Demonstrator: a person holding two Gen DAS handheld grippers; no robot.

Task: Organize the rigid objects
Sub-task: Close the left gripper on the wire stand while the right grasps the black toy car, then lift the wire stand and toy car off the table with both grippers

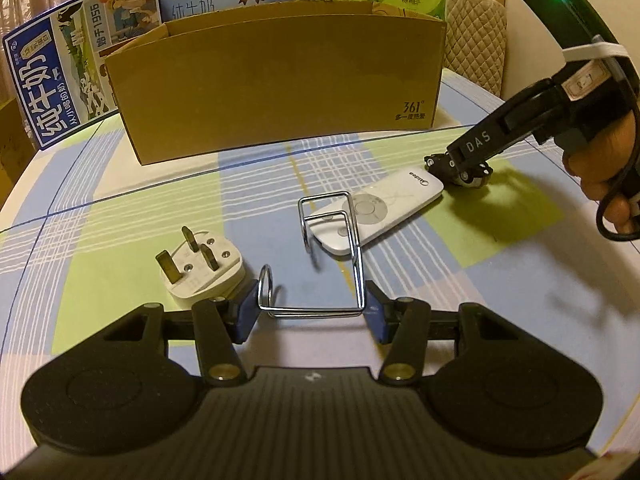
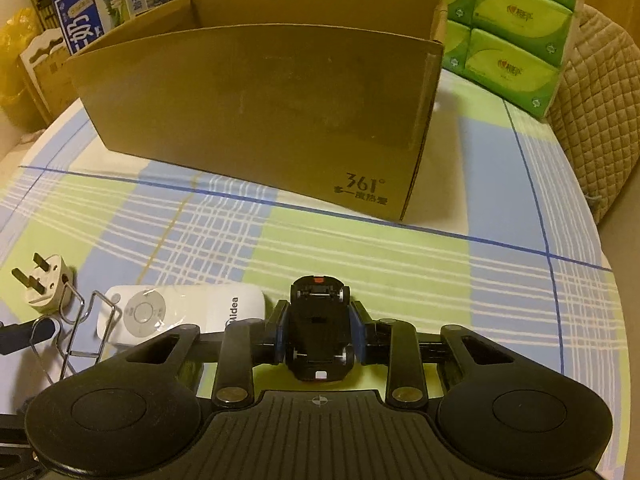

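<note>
My left gripper (image 1: 311, 307) is shut on a bent chrome wire rack (image 1: 332, 256), its blue pads against the rack's near bar. The rack leans over a white Midea remote (image 1: 378, 210) lying on the checked tablecloth. A white three-pin plug (image 1: 202, 266) lies left of the rack, pins up. My right gripper (image 2: 320, 330) is shut on a small black toy car (image 2: 319, 324), held low at the cloth beside the remote (image 2: 180, 312). The car (image 1: 460, 168) also shows in the left wrist view at the remote's far end. An open cardboard box (image 1: 280, 80) stands behind.
Blue milk cartons (image 1: 52, 80) lean left of the box. Green tissue packs (image 2: 516, 28) are stacked behind it on the right. A quilted chair back (image 2: 600, 128) stands at the table's far right edge. The plug (image 2: 42, 284) and rack (image 2: 80, 332) sit at my right gripper's left.
</note>
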